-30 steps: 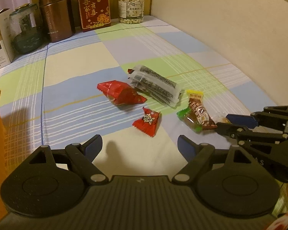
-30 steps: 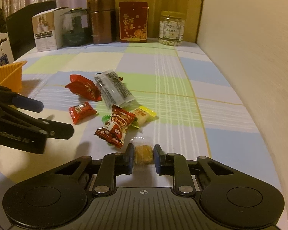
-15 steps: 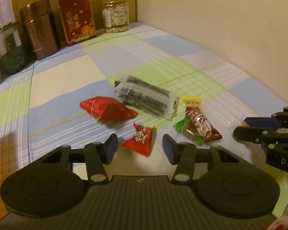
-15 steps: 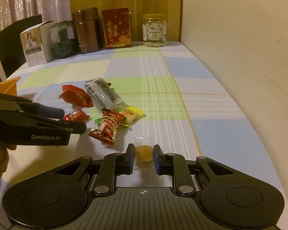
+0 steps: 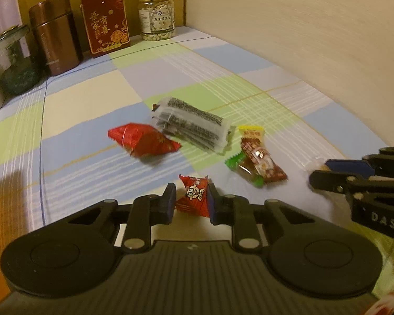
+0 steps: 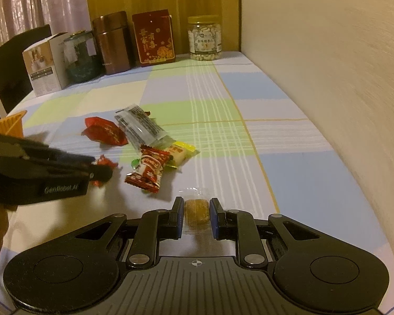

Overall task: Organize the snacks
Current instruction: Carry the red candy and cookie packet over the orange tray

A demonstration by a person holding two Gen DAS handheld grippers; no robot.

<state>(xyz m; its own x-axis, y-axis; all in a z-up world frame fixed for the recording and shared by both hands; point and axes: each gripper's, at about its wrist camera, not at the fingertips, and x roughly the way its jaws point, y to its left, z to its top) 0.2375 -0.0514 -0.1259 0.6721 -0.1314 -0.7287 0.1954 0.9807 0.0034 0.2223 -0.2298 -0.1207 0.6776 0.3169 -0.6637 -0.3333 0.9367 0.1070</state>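
Observation:
My left gripper (image 5: 191, 199) is shut on a small red candy (image 5: 195, 195) low over the checked tablecloth; the same candy shows in the right wrist view (image 6: 103, 162). My right gripper (image 6: 197, 211) is shut on a clear-wrapped amber candy (image 6: 196, 210). Loose snacks lie in the middle: a large red packet (image 5: 144, 139), a clear packet with black print (image 5: 191, 123), a red-brown candy with green ends (image 5: 260, 162) and a yellow-topped sweet (image 5: 250, 131). An orange basket (image 6: 9, 123) stands at the left.
Along the back stand a nut jar (image 5: 157, 17), a red box (image 5: 105, 21), a brown canister (image 5: 53, 34), a glass jar (image 5: 13, 60) and a white box (image 6: 46, 64). A wall (image 6: 341, 78) borders the table's right side.
My left gripper moved forward to the small red candy and shut on it. My right gripper stayed shut on the amber candy.

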